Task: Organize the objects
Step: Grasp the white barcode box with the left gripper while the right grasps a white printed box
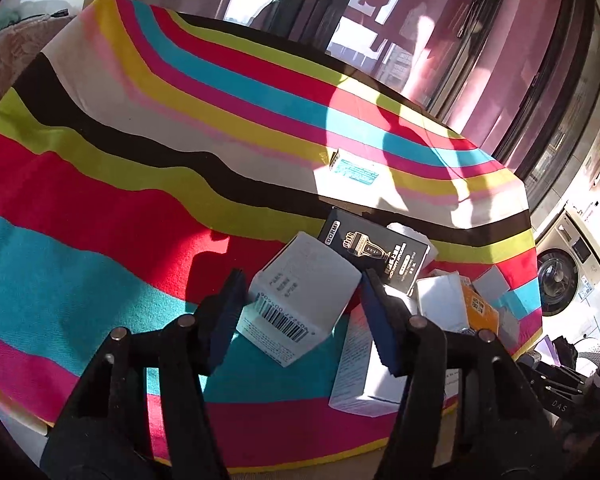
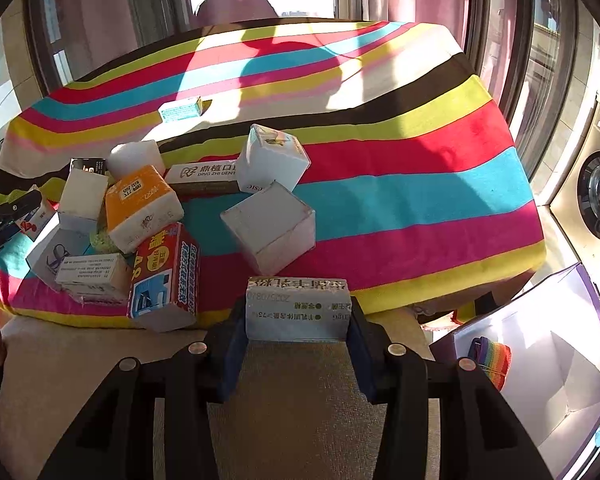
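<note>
Grey card formed the box [image 2: 297, 309] that the right gripper [image 2: 298, 334] pinched between its jaws at the near table edge; it bore "2025/08" upside down. The left gripper [image 1: 302, 322] stood with jaws spread around a white barcoded box [image 1: 300, 300], contact unclear. Just beyond lay a black box [image 1: 374, 254] marked "DORMI". Farther left in the right view, a white carton [image 2: 204, 172] read "DING ZHI DENT" on the striped cloth [image 2: 420, 184].

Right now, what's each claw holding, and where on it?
Right claw: clamped on the grey box, by its two short ends. Left claw: open around the white barcode box, not gripping.
</note>
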Motion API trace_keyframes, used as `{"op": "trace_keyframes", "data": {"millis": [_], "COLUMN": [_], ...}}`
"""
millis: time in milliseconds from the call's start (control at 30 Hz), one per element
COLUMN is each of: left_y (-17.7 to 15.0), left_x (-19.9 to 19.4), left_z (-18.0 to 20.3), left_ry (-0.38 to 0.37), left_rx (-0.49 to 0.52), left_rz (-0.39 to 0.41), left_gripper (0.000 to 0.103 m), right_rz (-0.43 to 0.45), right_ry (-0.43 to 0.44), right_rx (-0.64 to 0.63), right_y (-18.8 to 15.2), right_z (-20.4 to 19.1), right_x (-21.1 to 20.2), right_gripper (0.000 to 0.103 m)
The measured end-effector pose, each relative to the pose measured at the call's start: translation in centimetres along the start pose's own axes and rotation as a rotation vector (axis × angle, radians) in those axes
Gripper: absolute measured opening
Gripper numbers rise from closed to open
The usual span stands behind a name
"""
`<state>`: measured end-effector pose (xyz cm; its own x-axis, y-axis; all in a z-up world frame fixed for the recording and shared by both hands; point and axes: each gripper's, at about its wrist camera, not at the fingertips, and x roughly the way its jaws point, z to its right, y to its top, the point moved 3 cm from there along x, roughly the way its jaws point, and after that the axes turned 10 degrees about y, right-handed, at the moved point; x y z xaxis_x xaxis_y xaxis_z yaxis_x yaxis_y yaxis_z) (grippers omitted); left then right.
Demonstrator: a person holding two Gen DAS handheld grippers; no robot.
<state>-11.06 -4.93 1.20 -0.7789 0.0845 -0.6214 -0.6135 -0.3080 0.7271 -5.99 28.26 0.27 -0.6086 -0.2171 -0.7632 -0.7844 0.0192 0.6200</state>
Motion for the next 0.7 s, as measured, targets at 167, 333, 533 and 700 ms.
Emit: {"op": "trace_keyframes", "data": {"millis": [167, 333, 533, 700], "left_y": [-0.6, -2.1, -4.7, -6.7], "left_x": [-3.2, -6.8, -9.0, -9.0], "left_z": [-2.2, -3.6, -2.2, 2.1], "left_ry": [-0.034, -0.118, -0.291, -0.444], "left_rx": [-0.160, -0.300, -0.356, -0.297], "left_rz": [0.059, 0.109, 0.039, -0.080], "left_gripper": [0.062, 0.062, 0.062, 0.062], "right_rz": [0.031, 0.058, 0.076, 0.087], "right_ry": [-0.010, -0.018, -0.025, -0.020], "right_rx": [-0.010, -0.022, -0.040, -0.030], "right_y": [-0.5, -0.9, -1.6, -2.5], "right_z": [0.0, -0.2, -0.6, -0.3], "right_x": [-1.0, -1.9, -2.8, -3.8], "right_gripper": [0.047, 0.047, 0.047, 0.047]}}
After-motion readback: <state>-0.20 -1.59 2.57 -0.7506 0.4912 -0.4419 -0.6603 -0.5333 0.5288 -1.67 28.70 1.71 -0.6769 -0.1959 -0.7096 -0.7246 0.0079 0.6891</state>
